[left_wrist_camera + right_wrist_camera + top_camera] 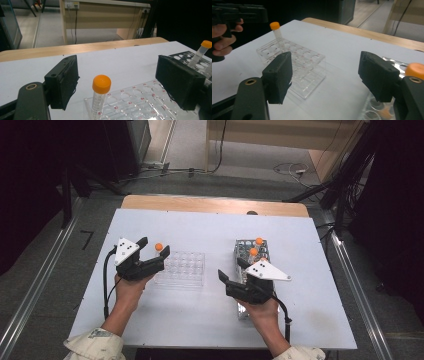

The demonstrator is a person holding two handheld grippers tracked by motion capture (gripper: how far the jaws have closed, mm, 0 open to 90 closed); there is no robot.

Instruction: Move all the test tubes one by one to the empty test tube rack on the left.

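Note:
An orange-capped tube (101,96) stands upright in a corner hole of the clear plastic rack (140,100). My left gripper (117,67) is open, one jaw on each side of the tube and neither pad touching it. From above, the tube's cap (158,247) shows between the left gripper's (155,245) fingertips at the clear rack's (185,270) left end. My right gripper (231,267) is open and empty, hovering between the clear rack and the metal rack (239,249). In the right gripper view, its jaws (324,60) frame the clear rack (297,62) and the tube (276,31).
The metal rack holds several orange-capped tubes (259,240), one of which leans in the left gripper view (200,52). An orange cap (415,70) sits close by the right jaw. The white tabletop (200,225) extends to a wooden edge (215,205) at the back.

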